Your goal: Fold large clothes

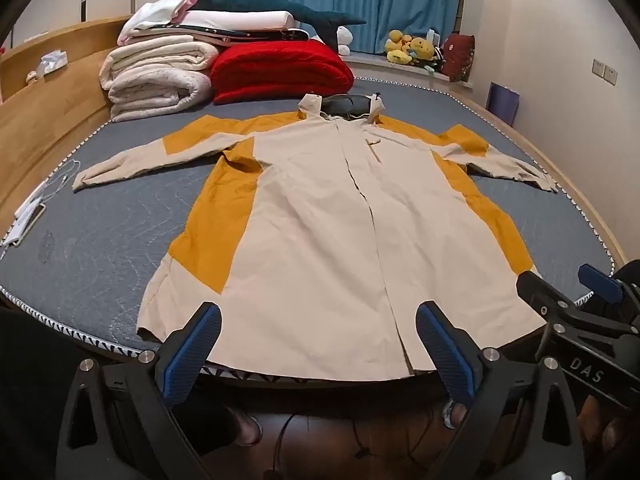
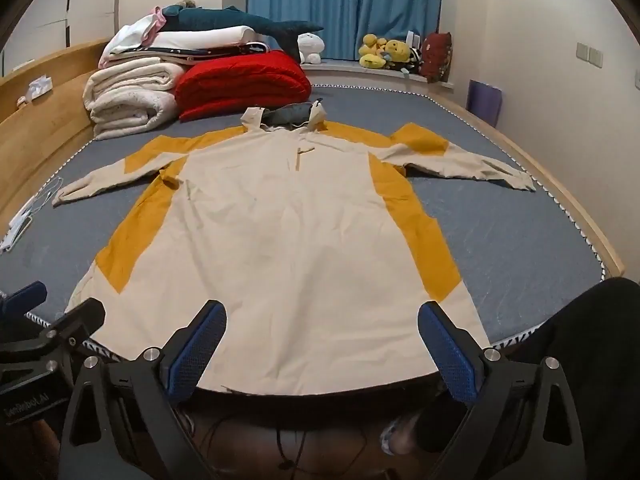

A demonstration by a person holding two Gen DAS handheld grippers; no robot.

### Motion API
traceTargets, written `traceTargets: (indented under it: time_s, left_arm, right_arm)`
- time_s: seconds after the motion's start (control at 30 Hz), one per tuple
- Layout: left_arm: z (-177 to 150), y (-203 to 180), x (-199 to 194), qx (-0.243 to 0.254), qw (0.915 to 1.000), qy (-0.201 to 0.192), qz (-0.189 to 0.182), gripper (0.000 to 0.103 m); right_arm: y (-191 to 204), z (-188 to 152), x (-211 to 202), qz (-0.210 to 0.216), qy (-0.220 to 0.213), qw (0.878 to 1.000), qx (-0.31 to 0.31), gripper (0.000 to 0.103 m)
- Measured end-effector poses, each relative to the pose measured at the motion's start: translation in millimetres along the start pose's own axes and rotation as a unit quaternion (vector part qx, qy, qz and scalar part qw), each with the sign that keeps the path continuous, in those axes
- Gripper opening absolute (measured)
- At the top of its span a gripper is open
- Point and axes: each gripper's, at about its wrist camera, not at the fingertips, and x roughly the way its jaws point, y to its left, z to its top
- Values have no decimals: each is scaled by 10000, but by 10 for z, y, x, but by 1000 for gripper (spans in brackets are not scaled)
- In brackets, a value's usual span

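A long cream and mustard-yellow coat (image 1: pixel 320 216) lies spread flat on the grey mattress (image 1: pixel 100 240), front up, sleeves out to both sides, hem at the near edge. It also shows in the right wrist view (image 2: pixel 280 240). My left gripper (image 1: pixel 318 324) is open and empty, just above the hem near the coat's front opening. My right gripper (image 2: pixel 322 324) is open and empty, above the hem's right half. The right gripper also shows at the right edge of the left wrist view (image 1: pixel 568 304). The left gripper shows at the left edge of the right wrist view (image 2: pixel 48 320).
Folded white blankets (image 1: pixel 156 80) and a red quilt (image 1: pixel 280 68) are stacked at the head of the bed, with a teal plush shark (image 1: pixel 280 6) on top. A wooden bed frame (image 1: pixel 44 120) runs along the left. A phone and cable (image 1: pixel 32 212) lie at the mattress's left edge.
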Motion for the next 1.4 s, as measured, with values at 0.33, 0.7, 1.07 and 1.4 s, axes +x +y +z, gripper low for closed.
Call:
traceTargets:
  time_s: [0.33, 0.7, 1.07, 1.4]
  left_arm:
    - [-14, 42, 36, -83, 9998, 149, 77, 87]
    - [-17, 4, 17, -14, 9999, 131, 2, 84]
    - [-15, -12, 34, 49, 9999, 142, 58, 81]
    - [-14, -9, 46, 49, 9998, 172, 50, 80]
  right_arm:
    - [-28, 3, 94, -78, 282, 9996, 18, 96]
    - [80, -58, 105, 20, 394, 9990, -194, 96]
    - [106, -43, 91, 34, 389, 9990, -207, 96]
    - [100, -40, 90, 195, 408, 9987, -230, 93]
